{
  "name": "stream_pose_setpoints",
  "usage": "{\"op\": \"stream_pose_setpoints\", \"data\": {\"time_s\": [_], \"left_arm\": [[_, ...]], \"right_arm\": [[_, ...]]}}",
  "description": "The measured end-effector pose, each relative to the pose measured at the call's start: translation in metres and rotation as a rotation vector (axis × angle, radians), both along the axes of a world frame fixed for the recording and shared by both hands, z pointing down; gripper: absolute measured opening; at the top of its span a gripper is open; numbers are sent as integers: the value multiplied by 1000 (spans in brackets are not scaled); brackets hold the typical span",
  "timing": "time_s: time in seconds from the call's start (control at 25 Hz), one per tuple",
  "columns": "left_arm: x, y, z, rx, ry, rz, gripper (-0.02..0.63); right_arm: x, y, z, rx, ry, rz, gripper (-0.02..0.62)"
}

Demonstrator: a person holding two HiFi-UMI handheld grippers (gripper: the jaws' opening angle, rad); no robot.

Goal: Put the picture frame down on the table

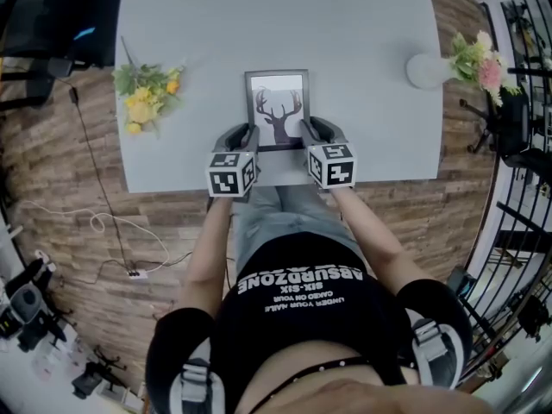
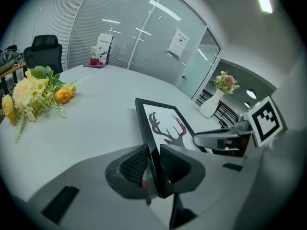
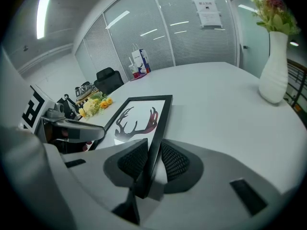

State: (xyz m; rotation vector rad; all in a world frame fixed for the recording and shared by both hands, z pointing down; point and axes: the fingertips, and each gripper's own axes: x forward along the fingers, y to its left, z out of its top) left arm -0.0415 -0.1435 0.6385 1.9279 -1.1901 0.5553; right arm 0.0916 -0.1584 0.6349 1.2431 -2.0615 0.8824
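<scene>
Both forearms stretch forward, parallel and angled down. The left gripper (image 1: 244, 137) and right gripper (image 1: 311, 133) each clamp their jaws on a side of the black rectangular antler-print picture frame (image 1: 277, 109), over the grey desk's (image 1: 362, 50) near edge.

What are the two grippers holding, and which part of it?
The black-framed deer picture: the left gripper clamps its left edge and the right gripper its right edge, both near the bottom corners.
</scene>
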Motion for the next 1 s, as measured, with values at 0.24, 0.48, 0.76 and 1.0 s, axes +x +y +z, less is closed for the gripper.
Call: {"op": "stream_pose_setpoints", "data": {"time_s": [0.24,0.48,0.76,1.0], "left_arm": [[0,-3,8,-25,-5,1,91],[-2,-1,17,-50,-3,9,91],[-1,-3,19,-61,10,6,91],[0,-3,20,-68,1,21,91]], "right_arm": [[0,-2,8,-33,1,-1,101],[-2,-1,15,-52,-1,-4,101],[-1,-2,16,-51,-17,-7,106],[-2,-2,16,-45,-16,-22,109]]}}
